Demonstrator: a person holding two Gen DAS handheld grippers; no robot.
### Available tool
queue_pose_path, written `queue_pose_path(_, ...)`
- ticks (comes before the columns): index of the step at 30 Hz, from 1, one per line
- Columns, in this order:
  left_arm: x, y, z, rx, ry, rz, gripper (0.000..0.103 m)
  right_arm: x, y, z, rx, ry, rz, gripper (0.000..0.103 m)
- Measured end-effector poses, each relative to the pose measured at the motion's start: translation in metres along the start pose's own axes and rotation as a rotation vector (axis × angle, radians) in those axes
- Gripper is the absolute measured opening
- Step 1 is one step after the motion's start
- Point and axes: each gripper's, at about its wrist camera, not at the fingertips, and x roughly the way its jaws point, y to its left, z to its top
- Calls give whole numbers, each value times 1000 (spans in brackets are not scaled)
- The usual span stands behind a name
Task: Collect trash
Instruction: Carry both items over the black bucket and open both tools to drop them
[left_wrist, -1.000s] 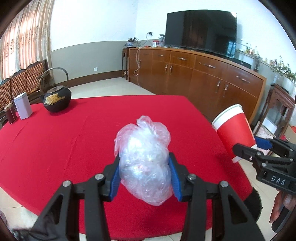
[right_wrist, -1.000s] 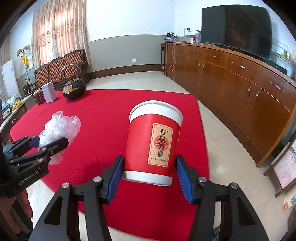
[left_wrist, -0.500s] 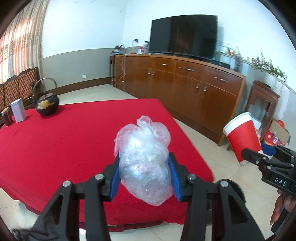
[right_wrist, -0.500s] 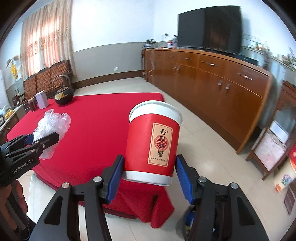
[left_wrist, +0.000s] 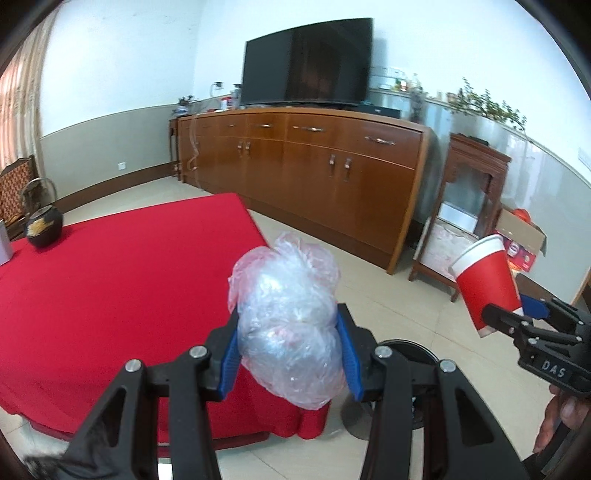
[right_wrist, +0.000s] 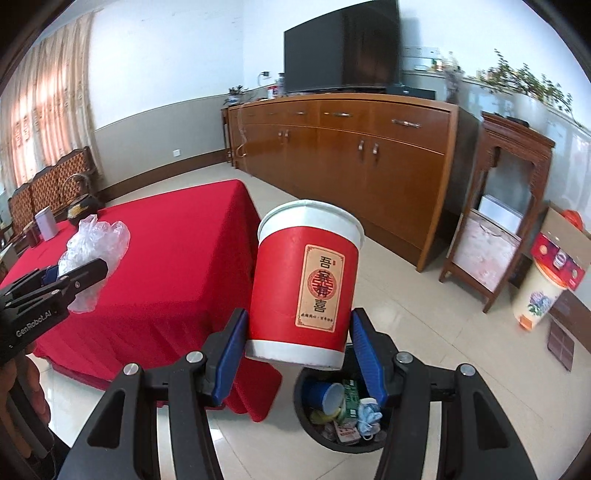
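Far left, the dark teapot (left_wrist: 43, 230) sat on the red-clothed table (left_wrist: 122, 280), well back from everything else. Next along, the left gripper (left_wrist: 288, 349) was clamped on a crumpled clear plastic bag (left_wrist: 286, 325) — both blue pads pressed into its sides, the bag bulging above and below them. It hung in the air at the table's near corner, over the edge of the cloth rather than resting on it.

Moving right, the long wooden sideboard (left_wrist: 314, 166) ran along the wall with the dark television (left_wrist: 306, 62) on top. In front of it, in the right wrist view, the right gripper (right_wrist: 297, 345) held a red paper cup (right_wrist: 304, 284) with a white rim and a cream label (Chinese characters, upright). The pads gripped its lower part, and the cup tilted slightly left. Directly beneath it stood a black trash bin (right_wrist: 301, 391) on the tiled floor, just beside the hanging tablecloth. It already held a blue cup, a carton and some scraps — the smaller bits were too jumbled to name with certainty.

Far right, a dark wooden stand (right_wrist: 506, 206), then a cardboard box (right_wrist: 565, 247) above a flowered white container (right_wrist: 537, 295).
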Motion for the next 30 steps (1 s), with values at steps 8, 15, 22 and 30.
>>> queue_pose_path(8, 25, -47, -7, 64, 32, -57, 48, 9, -37, -23, 42, 16, -30, 58)
queue_pose_path(15, 45, -87, -22, 106, 71, -113, 48, 17, -74, -42, 66, 46, -60, 58)
queue_pose_path(22, 72, -121, -41, 146, 139, -171, 48, 34, -106, -68, 75, 101, -74, 59)
queue_pose_path(30, 100, -143, -65, 189, 209, -189, 48, 68, -125, -96, 59, 187, -50, 59)
